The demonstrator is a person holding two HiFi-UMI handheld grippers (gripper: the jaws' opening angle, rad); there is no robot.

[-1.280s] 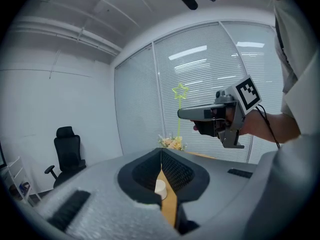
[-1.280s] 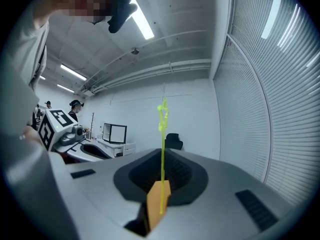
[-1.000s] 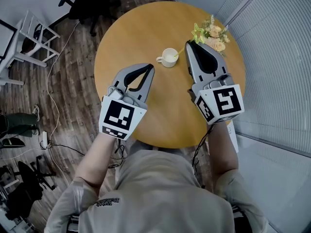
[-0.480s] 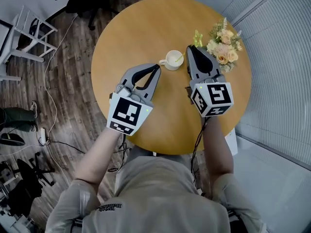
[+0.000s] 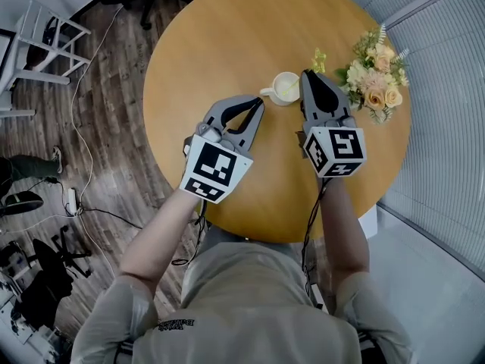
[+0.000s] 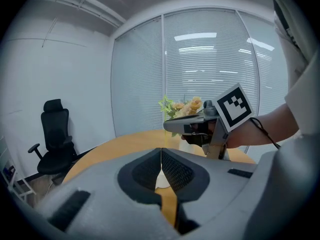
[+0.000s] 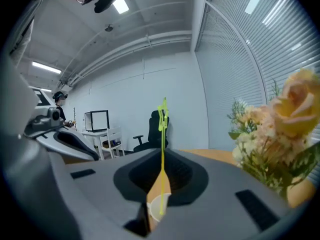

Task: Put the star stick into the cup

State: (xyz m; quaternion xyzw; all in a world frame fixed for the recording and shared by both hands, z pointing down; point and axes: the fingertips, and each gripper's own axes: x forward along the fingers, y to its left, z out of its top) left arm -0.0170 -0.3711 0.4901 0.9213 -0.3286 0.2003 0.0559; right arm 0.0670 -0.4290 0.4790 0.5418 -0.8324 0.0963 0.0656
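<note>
The star stick (image 7: pixel 161 134) is a thin yellow-green rod with a star at its upper end (image 5: pixel 319 58). My right gripper (image 5: pixel 308 74) is shut on it, and the star stands above the jaws. In the right gripper view the rod's lower end sits over the mouth of the white cup (image 7: pixel 156 206). The cup (image 5: pixel 286 88) stands on the round wooden table (image 5: pixel 220 44), just left of the right gripper's tip. My left gripper (image 5: pixel 260 105) is shut with nothing in it, and its tip is near the cup's handle side. The cup (image 6: pixel 162 180) shows through the gap below its jaws.
A bunch of pale flowers (image 5: pixel 374 82) stands on the table just right of the right gripper. A window wall with blinds (image 5: pixel 447 89) runs along the right. On the floor to the left are a white chair (image 5: pixel 38 40) and cables (image 5: pixel 83 196).
Both grippers have sunk toward the table and now sit closer to the cup. The right one still holds the star stick, and the star has come lower.
</note>
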